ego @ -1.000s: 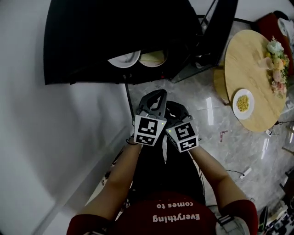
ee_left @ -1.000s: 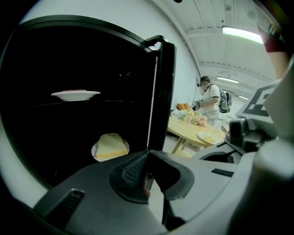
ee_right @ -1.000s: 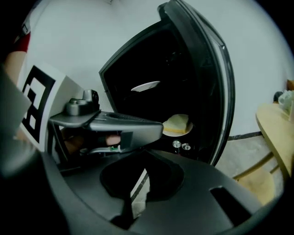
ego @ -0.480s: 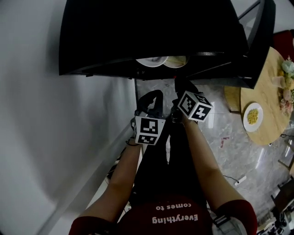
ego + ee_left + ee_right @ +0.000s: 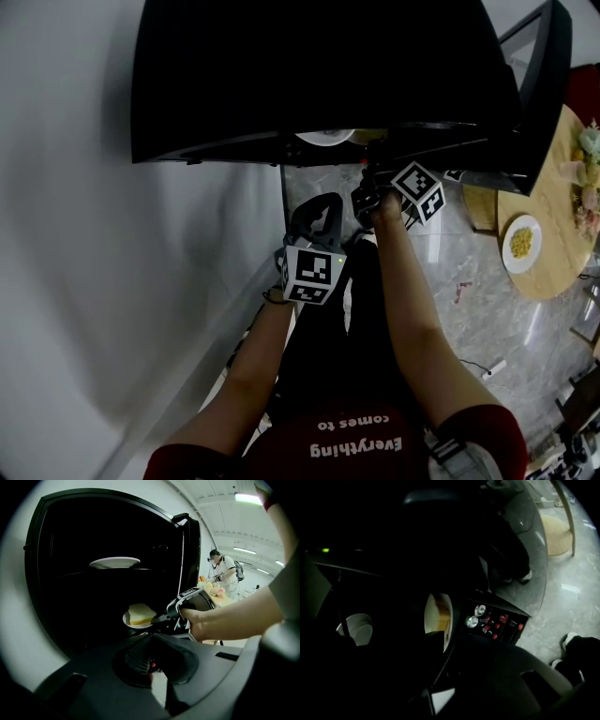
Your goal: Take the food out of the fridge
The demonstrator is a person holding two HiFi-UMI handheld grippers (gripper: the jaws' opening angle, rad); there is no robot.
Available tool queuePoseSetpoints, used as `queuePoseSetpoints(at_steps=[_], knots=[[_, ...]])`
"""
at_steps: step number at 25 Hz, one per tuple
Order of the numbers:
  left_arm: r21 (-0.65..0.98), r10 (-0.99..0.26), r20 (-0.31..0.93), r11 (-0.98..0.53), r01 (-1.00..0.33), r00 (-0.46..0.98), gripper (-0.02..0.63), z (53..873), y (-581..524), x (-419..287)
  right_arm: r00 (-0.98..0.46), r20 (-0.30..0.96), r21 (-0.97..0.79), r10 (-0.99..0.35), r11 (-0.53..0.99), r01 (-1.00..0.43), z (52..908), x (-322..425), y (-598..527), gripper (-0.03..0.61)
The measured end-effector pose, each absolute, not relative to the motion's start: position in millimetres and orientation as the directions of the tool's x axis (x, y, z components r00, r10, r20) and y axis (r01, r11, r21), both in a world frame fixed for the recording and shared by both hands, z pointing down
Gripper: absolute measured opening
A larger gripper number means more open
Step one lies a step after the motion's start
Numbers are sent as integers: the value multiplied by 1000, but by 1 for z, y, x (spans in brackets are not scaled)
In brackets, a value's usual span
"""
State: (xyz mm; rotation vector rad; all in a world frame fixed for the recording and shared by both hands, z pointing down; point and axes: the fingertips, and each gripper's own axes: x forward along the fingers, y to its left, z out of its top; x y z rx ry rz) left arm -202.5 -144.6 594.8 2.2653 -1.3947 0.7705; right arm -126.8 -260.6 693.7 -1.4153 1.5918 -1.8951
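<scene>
A slice of bread [image 5: 139, 613] on a small white plate [image 5: 136, 626] sits on the lower shelf of the open black fridge [image 5: 65, 620], below a second white plate [image 5: 115, 562] on the shelf above. The right gripper [image 5: 159, 618] reaches into the fridge with its tips at the near rim of the bread plate. Its jaws have just been opening and stand part-way apart, with nothing clamped. The rim lies right at the tips, though whether the pads touch it cannot be told in the dark interior. The step in hand looks like the approach to the first grasp. The next move would call for sliding the jaws over the rim, closing firmly, and drawing the plate out level so the bread stays put. The right forearm [image 5: 234, 616] is stretched forward, with the gripper rolled onto its side. The left gripper [image 5: 151, 641], jaws together and empty, hangs back, tilted down toward the fridge opening beside the swung-out door [image 5: 190, 550].
</scene>
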Motion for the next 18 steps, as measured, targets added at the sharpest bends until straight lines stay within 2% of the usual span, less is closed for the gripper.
queuePoseSetpoints(at_steps=[4,9,18], knots=[[36,-683,629,-451,-892,371,3,599,-142,-204,-457,495,-864,-739,-367,-344,697,-126,-261,60],[41,-675,634,-457,-888,377,3,603,-143,-207,-458,426,-905,-780,-365,-221,697,-126,-259,21],[44,-658,635,-493,-869,405,4,605,-143,-200,-506,359,-931,-784,-335,-143,697,-127,-225,20]])
